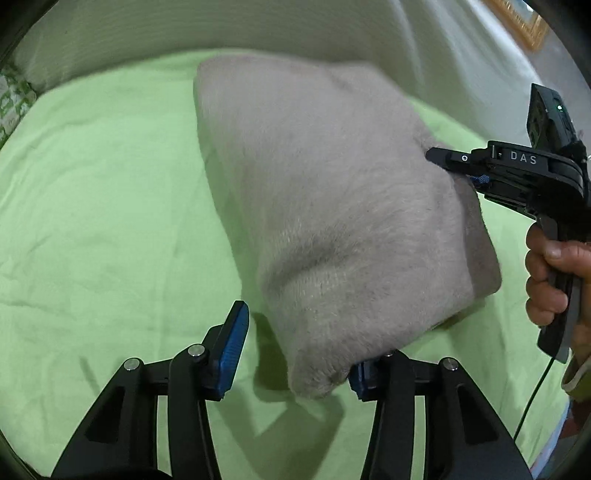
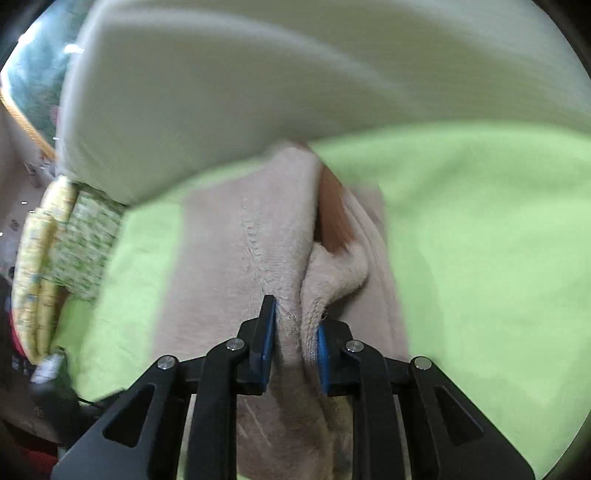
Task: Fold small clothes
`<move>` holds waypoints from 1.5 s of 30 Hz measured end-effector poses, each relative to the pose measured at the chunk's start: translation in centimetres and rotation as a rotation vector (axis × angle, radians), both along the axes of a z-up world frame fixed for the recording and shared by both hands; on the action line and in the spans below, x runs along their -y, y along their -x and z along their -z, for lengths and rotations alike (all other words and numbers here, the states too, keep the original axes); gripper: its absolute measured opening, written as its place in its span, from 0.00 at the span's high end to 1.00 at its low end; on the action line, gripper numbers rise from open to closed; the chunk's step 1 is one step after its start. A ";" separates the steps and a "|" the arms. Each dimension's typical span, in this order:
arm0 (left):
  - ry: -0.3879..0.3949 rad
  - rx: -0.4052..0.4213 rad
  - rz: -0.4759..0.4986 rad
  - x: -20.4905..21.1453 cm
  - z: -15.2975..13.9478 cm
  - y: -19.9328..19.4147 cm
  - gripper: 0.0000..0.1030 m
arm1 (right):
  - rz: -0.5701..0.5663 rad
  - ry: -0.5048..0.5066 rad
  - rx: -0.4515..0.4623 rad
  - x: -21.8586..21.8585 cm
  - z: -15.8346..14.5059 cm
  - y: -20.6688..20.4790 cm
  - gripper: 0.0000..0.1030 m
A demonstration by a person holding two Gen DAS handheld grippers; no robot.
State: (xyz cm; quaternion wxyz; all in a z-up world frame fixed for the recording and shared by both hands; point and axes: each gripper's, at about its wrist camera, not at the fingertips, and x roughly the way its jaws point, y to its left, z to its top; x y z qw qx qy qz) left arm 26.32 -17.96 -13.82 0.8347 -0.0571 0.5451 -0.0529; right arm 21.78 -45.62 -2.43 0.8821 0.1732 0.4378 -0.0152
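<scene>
wide bare green sheet (image 1: 110,203) is lying open to the lifted beige garment's (image 1: 325,206) left; the white cushion (image 1: 258,26) is blocking the far edge, the right gripper (image 1: 458,173) crowding the right

A light green sheet (image 1: 110,206) covers the bed and fills most of the left wrist view, creased and rumpled across its near left part. Along the far edge of the sheet lies a long off-white cushion or pillow (image 1: 258,26), running from left to right. At the far left, a green-and-white patterned fabric (image 1: 14,96) shows just beside the sheet's edge. In the far right corner a wooden picture frame (image 1: 524,22) hangs on a pale wall. A thin dark cable (image 1: 532,398) trails down at the near right.
</scene>
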 end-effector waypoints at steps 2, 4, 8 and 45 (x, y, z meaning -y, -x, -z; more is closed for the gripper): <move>0.000 -0.023 -0.008 -0.5 0.7 0.2 0.54 | 0.011 0.026 0.015 -0.3 0.7 -0.1 0.79; 0.008 -0.023 -0.014 -0.8 0.8 0.1 0.53 | 0.007 0.052 0.030 -0.9 0.4 -0.2 0.79; -0.021 -0.026 -0.015 -0.1 0.7 -0.4 0.53 | -0.036 0.091 0.164 -1.6 -3.0 0.5 0.79; 0.466 -0.180 -0.239 -6.2 -1.8 -8.1 0.20 | 0.051 0.014 -0.052 2.6 -0.2 -0.7 0.32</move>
